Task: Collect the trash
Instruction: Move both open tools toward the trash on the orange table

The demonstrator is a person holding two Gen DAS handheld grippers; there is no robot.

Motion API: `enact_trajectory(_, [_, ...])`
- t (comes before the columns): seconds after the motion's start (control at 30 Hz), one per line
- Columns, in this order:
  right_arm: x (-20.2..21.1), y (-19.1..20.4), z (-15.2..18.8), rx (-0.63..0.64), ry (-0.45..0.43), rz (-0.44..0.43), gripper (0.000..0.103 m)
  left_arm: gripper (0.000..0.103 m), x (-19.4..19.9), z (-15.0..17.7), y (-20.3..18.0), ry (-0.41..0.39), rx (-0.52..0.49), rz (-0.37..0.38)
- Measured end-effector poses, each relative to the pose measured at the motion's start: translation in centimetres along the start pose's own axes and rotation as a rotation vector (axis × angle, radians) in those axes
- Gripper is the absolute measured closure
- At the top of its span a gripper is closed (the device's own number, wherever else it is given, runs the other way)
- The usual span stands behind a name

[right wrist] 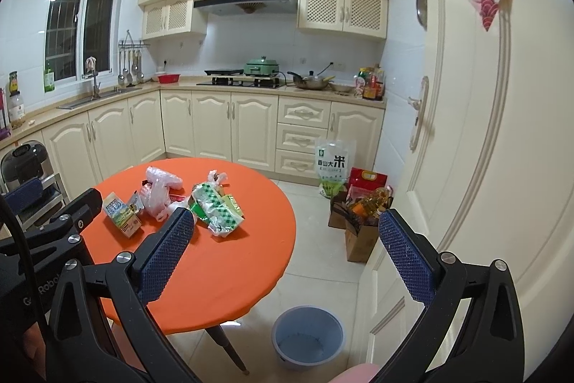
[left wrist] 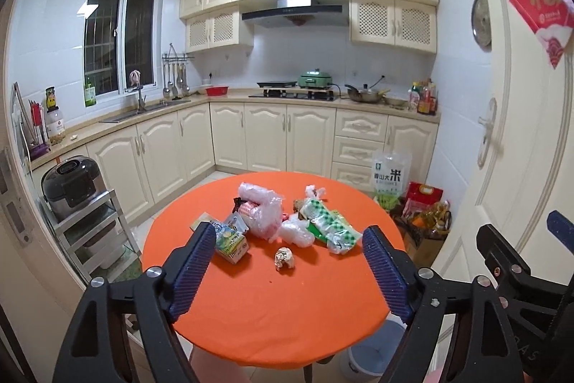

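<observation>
While nothing is yet lifted: trash heaped on orange desk point(left wrist: 258, 311), none in blue bin point(right wrist: 308, 340).

- Left claw point(left wrist: 285, 270): blue pads spread wide, nothing between, hovering above near half of desk.
- Right claw point(right wrist: 287, 261): pads likewise wide apart, empty, held off desk's right edge, over floor, with bin below.
- Crumpled paper ball point(left wrist: 285, 259): nearest item, alone on bare cloth, directly ahead of left claw, centred between its pads. Roundish, no real long axis. Judged first pick; left hand nearer.
- Small carton point(left wrist: 231, 241): just beside left pad, lying flat, long axis slanting toward near right.
- Clear plastic bag point(left wrist: 260, 214): behind carton, bunched.
- Green checked wrapper point(left wrist: 332, 225): right of heap, long axis running away-left to near-right, tangled with further thin bags.
- Room: open cloth all round ball, clear approach from front; heap close behind, so overshoot likely to nudge bags. Bin on floor past desk's near-right edge, under right claw.
</observation>
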State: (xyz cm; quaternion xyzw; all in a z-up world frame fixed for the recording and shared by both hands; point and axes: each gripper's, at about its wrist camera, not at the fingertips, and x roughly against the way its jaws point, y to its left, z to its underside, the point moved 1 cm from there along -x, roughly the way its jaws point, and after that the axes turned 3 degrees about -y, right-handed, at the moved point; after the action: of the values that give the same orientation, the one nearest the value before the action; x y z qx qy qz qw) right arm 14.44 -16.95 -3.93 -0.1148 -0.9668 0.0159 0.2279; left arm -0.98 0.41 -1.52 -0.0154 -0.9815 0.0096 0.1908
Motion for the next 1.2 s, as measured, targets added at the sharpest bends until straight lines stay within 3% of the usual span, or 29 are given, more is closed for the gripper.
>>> enact_trajectory(1.2, [0.7, 0.3, -0.7, 0.011, -0.016, 0.012, 0.0, 0.018, 0.1, -0.8, 0.7, 0.003, -0.001, 0.006])
